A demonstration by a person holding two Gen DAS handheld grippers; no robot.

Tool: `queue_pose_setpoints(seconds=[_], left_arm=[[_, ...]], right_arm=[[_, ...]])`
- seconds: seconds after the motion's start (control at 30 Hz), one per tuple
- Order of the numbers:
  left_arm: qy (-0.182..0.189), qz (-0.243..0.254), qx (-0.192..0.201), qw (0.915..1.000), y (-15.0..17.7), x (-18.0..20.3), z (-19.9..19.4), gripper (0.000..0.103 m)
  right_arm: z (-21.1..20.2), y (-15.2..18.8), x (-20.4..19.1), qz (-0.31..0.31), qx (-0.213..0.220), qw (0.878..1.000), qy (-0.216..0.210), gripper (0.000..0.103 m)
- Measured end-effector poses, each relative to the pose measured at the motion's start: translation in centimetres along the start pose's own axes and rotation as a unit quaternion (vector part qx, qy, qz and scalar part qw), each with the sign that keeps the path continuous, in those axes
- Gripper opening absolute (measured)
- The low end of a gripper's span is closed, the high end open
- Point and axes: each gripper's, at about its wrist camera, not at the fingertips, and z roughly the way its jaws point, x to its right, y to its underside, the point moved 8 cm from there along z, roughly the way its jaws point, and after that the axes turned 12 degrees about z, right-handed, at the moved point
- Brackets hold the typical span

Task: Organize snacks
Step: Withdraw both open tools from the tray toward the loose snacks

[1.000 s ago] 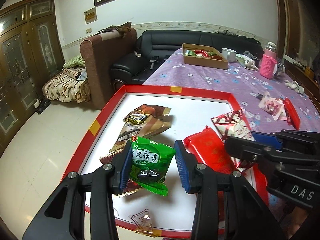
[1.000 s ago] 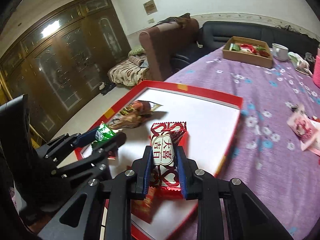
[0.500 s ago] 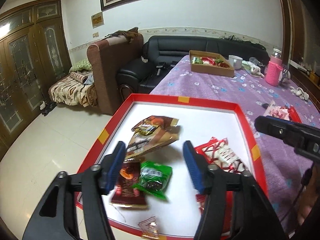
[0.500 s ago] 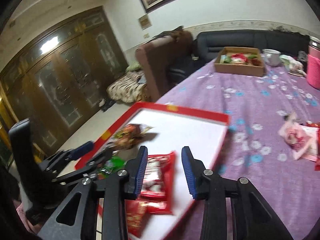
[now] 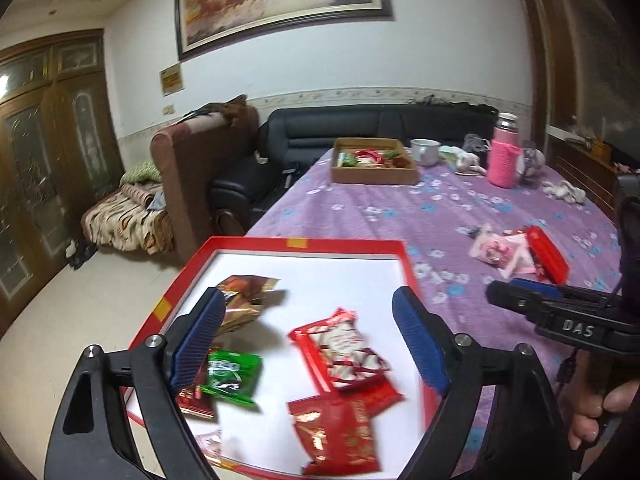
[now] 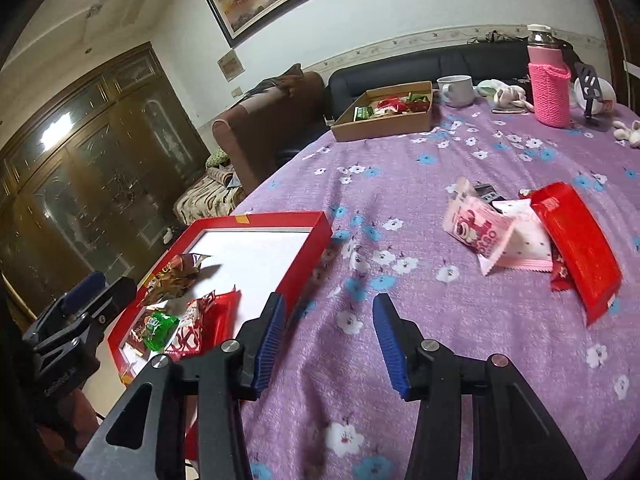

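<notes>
1. The red-and-white snack packet (image 5: pixel 343 347) is lying inside the red tray (image 5: pixel 344 245), its long axis running from the tray's far left toward its near right corner.
2. A green packet (image 5: pixel 231 375) is sitting left of it in the tray, and a brown packet (image 5: pixel 244 300) is lying nearer the tray's far left.
3. Your left gripper (image 5: pixel 308 344) is hovering above the tray, jaws spread wide, gripping nothing.
4. Your right gripper (image 6: pixel 328 340) is hanging just right of the tray over the purple tablecloth (image 6: pixel 420 184), jaws apart and empty.
5. More wrappers, among them a long red packet (image 6: pixel 576 244), are lying well to the tray's right.
</notes>
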Motion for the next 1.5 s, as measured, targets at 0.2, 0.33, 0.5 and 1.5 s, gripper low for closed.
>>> queue_pose_setpoints(seconds=[0.2,0.33,0.5,1.5], left_arm=[[0.023,0.024,0.002,0.9994,-0.3,1.6,-0.4,0.087],[0.018,0.018,-0.015,0.9996,0.2,1.2,-0.3,0.087],[0.006,0.003,-0.027,0.9996,1.2,0.2,-0.1,0.087],[-0.012,-0.016,-0.066,0.9976,2.5,-0.1,0.7,0.087]], right_arm=[[-0.7,0.2,-0.2,-0.01,0.004,1.0,0.004,0.052],[-0.9,0.3,-1.2,-0.018,0.006,1.0,-0.002,0.052],[-0.8,1.5,-2.7,-0.038,-0.004,0.999,-0.012,0.052],[-1.5,2.5,-3.1,-0.044,-0.01,0.999,-0.028,0.052]])
